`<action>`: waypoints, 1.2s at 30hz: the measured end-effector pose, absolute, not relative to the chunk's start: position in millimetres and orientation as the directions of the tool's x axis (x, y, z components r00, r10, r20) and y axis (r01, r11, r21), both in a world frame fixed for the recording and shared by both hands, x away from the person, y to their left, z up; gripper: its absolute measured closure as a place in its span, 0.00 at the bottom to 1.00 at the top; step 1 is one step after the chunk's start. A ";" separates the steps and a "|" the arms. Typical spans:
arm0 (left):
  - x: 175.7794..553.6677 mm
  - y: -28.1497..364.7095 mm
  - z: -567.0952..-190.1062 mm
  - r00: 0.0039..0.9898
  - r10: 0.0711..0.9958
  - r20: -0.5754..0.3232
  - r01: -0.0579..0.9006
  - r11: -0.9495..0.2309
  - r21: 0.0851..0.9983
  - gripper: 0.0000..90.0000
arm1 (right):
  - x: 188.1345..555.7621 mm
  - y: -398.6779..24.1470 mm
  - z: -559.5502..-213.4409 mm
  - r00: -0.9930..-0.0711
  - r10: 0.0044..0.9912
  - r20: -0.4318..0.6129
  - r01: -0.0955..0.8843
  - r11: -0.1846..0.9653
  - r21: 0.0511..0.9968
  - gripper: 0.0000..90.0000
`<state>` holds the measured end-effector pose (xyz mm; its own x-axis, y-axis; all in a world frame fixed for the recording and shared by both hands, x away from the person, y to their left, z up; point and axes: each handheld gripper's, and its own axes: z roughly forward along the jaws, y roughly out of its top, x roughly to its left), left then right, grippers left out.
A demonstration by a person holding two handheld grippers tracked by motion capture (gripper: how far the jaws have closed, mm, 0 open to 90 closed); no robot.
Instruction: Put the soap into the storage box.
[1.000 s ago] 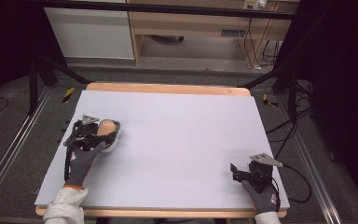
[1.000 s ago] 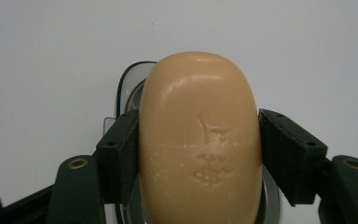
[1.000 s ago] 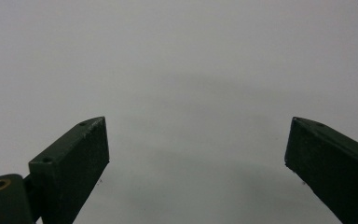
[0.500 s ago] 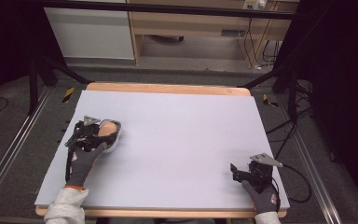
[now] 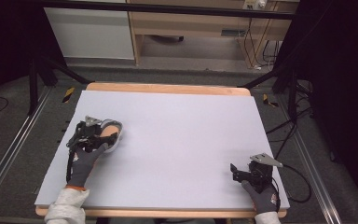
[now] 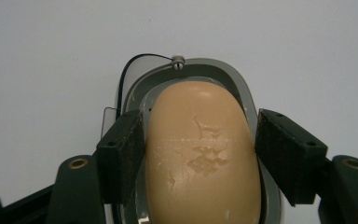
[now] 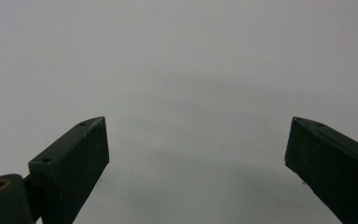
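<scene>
at the left of the frame, the left gripper straddles a tan soap in its grey dish, jaws at its flanks, long axis running between them, while the right gripper rests wide open, empty, lower right.

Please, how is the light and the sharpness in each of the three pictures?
High view: bright white tabletop, dark surroundings, slightly soft. Left gripper view: the tan rounded soap-like bar in its grey dish is sharp, evenly lit. Right gripper view: a soft shadow on the tabletop between the black jaws of the right claw, which look slightly blurred.
</scene>
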<state>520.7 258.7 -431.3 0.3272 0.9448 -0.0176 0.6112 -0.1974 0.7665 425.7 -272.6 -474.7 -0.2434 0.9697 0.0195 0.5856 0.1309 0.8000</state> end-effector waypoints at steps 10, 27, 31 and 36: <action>511.8 255.7 -417.9 0.339 0.940 -0.035 0.562 -0.172 0.809 0.43 | 425.9 -273.1 -474.9 -0.242 0.970 0.015 0.583 0.133 0.802 0.07; 475.1 248.3 -416.3 0.428 0.902 -0.059 0.529 -0.197 0.826 0.50 | 425.0 -274.6 -474.5 -0.236 0.972 0.015 0.581 0.129 0.804 0.07; 465.5 248.6 -421.1 0.441 0.895 -0.063 0.527 -0.201 0.826 0.49 | 424.9 -274.9 -474.5 -0.235 0.972 0.014 0.581 0.129 0.803 0.07; 452.2 251.7 -430.2 0.446 0.894 -0.050 0.528 -0.217 0.821 0.45 | 424.6 -276.8 -474.2 -0.226 0.974 0.020 0.583 0.119 0.803 0.07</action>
<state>452.2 251.7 -430.2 0.4456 0.8938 -0.0502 0.5276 -0.2169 0.8214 424.6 -276.8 -474.2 -0.2264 0.9738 0.0203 0.5834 0.1189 0.8034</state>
